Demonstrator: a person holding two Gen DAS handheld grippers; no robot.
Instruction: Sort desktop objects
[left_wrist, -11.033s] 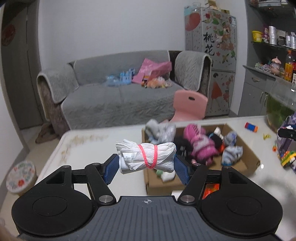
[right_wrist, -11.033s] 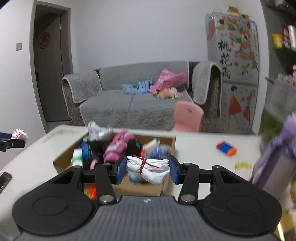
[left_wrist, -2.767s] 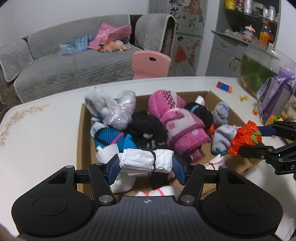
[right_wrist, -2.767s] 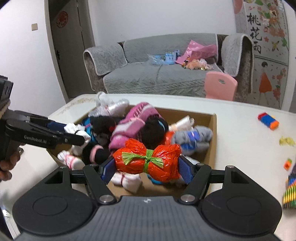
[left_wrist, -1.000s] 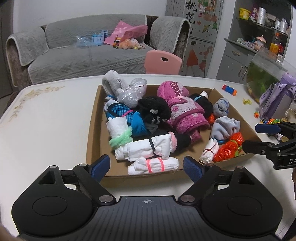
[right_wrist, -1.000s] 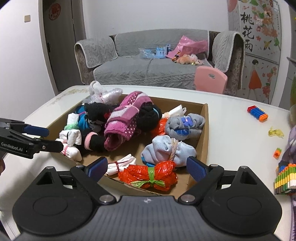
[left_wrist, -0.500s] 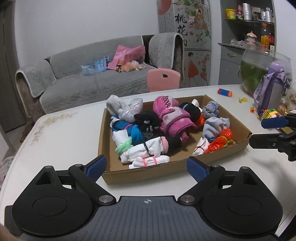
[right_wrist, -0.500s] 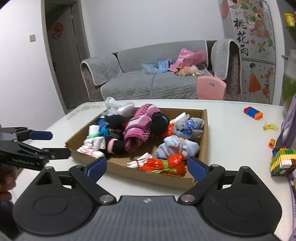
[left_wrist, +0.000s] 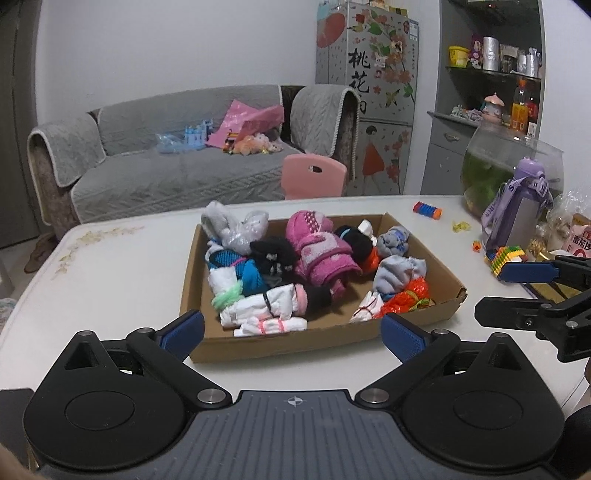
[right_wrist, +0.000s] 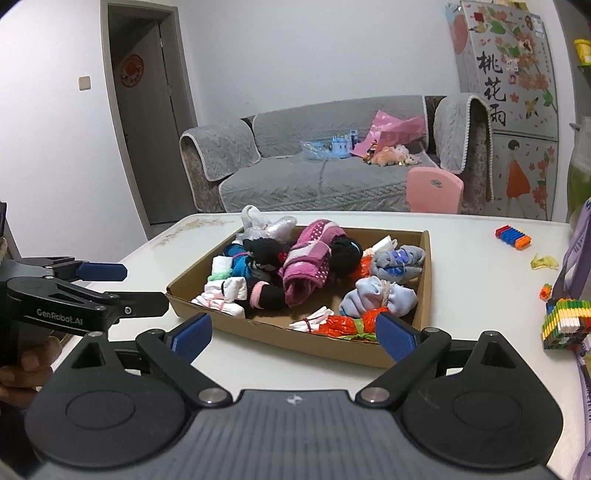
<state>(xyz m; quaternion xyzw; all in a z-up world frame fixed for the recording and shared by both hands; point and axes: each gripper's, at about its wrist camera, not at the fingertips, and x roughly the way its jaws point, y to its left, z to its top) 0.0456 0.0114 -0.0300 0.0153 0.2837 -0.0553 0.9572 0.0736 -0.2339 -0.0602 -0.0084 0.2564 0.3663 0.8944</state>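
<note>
Beyond both grippers' spread, empty fingers (left_wrist: 402, 338), the left pair opening, sits the cardboard box (left_wrist: 288, 341) of bundles.

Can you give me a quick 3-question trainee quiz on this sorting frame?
1. True or false: the left claw holds a bundle.
2. Which bundle lies nearest the box's front right corner? A) pink towel roll B) red-orange bundle with green tie C) black sock roll
3. Fill in: the bundles sit in a cardboard ____ on the white table.

Key:
1. False; its jaws are opening with nothing between them. The right claw is empty too.
2. B
3. box
</note>
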